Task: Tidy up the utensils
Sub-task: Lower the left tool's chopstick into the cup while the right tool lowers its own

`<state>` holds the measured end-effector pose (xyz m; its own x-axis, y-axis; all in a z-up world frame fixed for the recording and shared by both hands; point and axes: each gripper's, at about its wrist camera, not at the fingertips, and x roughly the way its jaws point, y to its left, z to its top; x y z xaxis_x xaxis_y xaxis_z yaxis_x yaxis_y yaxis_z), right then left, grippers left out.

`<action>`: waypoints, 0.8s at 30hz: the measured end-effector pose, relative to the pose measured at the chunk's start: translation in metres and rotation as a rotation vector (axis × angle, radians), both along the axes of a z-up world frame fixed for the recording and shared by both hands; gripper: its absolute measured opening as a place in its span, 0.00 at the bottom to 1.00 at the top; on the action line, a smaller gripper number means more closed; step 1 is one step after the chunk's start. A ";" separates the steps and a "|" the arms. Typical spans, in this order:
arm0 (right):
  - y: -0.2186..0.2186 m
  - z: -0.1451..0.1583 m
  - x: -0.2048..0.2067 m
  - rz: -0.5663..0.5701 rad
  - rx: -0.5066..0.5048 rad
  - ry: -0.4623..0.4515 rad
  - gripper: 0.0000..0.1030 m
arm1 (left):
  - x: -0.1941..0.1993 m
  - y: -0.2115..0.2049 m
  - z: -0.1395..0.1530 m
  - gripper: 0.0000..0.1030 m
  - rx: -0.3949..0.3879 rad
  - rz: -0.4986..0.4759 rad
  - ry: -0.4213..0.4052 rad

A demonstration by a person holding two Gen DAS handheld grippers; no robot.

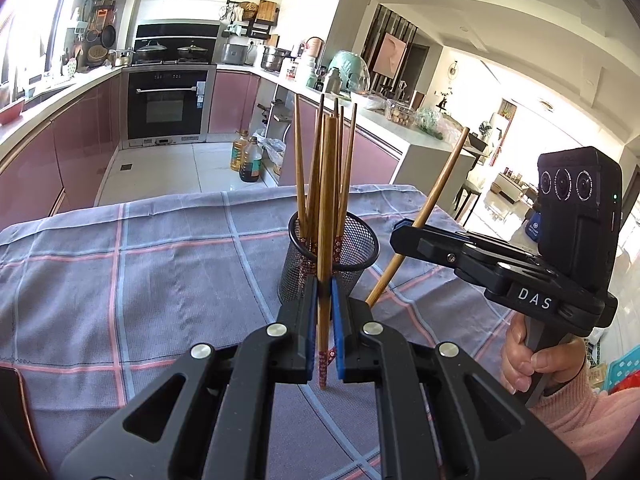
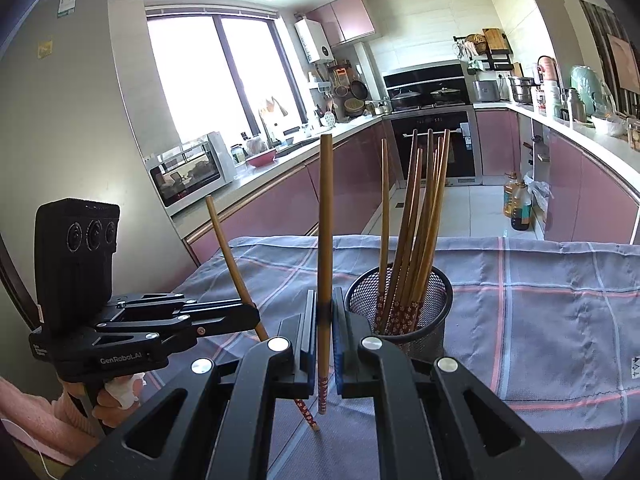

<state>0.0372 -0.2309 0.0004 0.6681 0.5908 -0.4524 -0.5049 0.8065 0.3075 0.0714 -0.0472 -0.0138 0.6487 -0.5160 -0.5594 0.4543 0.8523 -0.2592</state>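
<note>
A black mesh holder [image 1: 362,248] [image 2: 434,320] stands on the checked cloth with several brown chopsticks upright in it. My left gripper [image 1: 325,292] is shut on one chopstick [image 1: 326,200], held nearly upright just in front of the holder. In the right wrist view that left gripper [image 2: 250,316] sits to the left, its chopstick [image 2: 226,240] slanting. My right gripper [image 2: 325,304] is shut on another chopstick [image 2: 326,220], upright and left of the holder. From the left wrist view, the right gripper [image 1: 400,236] is right of the holder with its chopstick [image 1: 440,184] tilted.
The grey cloth with pink and blue lines [image 1: 140,260] [image 2: 540,300] covers the table. A hand in a pink sleeve [image 1: 536,360] grips the right handle. Beyond the far table edge are pink cabinets, an oven [image 1: 166,104] and oil bottles [image 1: 248,156] on the floor.
</note>
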 end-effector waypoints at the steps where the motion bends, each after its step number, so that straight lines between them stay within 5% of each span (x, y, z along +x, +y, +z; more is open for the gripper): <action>1: 0.000 0.001 0.000 -0.001 0.000 -0.003 0.06 | 0.000 0.000 0.001 0.07 0.001 0.001 -0.002; 24: -0.006 0.017 0.001 -0.019 0.007 -0.052 0.06 | 0.000 -0.003 0.008 0.07 0.008 0.004 -0.048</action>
